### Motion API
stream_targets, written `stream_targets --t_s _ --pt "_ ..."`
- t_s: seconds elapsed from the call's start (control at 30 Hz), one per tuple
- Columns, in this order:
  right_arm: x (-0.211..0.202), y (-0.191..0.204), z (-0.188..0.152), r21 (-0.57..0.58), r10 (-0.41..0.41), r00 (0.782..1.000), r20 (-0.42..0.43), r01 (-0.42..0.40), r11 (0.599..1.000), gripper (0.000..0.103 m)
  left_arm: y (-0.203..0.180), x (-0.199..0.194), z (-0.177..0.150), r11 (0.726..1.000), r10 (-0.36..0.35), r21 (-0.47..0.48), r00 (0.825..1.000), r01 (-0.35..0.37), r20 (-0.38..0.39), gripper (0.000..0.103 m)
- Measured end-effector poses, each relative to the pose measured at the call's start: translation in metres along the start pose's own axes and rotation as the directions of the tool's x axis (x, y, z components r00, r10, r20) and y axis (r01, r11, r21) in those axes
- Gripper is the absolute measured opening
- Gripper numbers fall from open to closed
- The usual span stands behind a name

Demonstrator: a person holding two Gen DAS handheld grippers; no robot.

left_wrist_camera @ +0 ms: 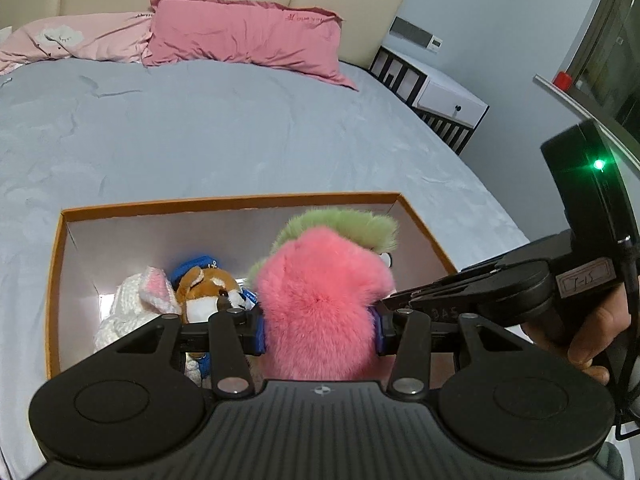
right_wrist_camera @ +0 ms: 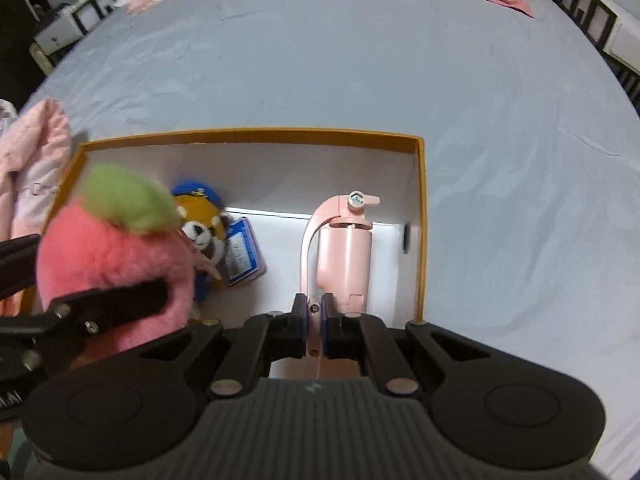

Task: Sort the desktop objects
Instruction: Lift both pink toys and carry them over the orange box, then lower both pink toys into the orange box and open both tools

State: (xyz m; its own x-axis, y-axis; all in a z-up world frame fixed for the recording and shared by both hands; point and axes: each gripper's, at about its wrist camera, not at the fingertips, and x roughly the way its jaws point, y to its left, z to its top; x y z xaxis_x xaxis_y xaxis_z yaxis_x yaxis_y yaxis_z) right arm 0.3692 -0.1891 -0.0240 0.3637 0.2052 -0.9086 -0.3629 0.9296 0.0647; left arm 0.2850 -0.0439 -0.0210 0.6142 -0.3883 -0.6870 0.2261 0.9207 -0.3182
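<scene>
The left gripper (left_wrist_camera: pixel 320 330), clamped on the pink strawberry plush (left_wrist_camera: pixel 320 304), holds it over the orange box's (left_wrist_camera: pixel 224 203) left half beside the fox plush (left_wrist_camera: pixel 208 292), while the right gripper (right_wrist_camera: pixel 315 330), clenched on the pink handheld fan (right_wrist_camera: pixel 344 256), points its long axis into the right half.

Left tool (left_wrist_camera: pixel 320 330) grips at mid-width; right tool (right_wrist_camera: pixel 316 322) is nearly closed, gripping.

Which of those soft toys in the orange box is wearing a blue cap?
The brown and white fox-like plush, wedged between the white bunny and the fluffy pink strawberry held by the left gripper. Neither neighbour wears a cap.
</scene>
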Motion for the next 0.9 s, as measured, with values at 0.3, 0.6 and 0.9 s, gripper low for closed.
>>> stream_targets --t_s 0.3,0.6,0.9 --pt "0.020 0.028 0.002 -0.108 -0.149 0.985 -0.083 0.140 0.984 0.007 0.004 -0.003 0.000 1.000 -0.007 -0.012 1.000 0.007 0.005 0.053" --pt "0.022 0.043 0.000 -0.191 -0.240 0.968 -0.070 0.223 0.956 0.010 0.011 -0.008 0.000 0.999 -0.009 -0.033 1.000 0.010 0.010 0.053" --pt "0.022 0.059 -0.008 -0.346 -0.344 0.939 -0.026 0.315 0.884 0.018 0.012 -0.008 0.002 0.999 -0.008 -0.039 1.000 0.009 0.003 0.053"
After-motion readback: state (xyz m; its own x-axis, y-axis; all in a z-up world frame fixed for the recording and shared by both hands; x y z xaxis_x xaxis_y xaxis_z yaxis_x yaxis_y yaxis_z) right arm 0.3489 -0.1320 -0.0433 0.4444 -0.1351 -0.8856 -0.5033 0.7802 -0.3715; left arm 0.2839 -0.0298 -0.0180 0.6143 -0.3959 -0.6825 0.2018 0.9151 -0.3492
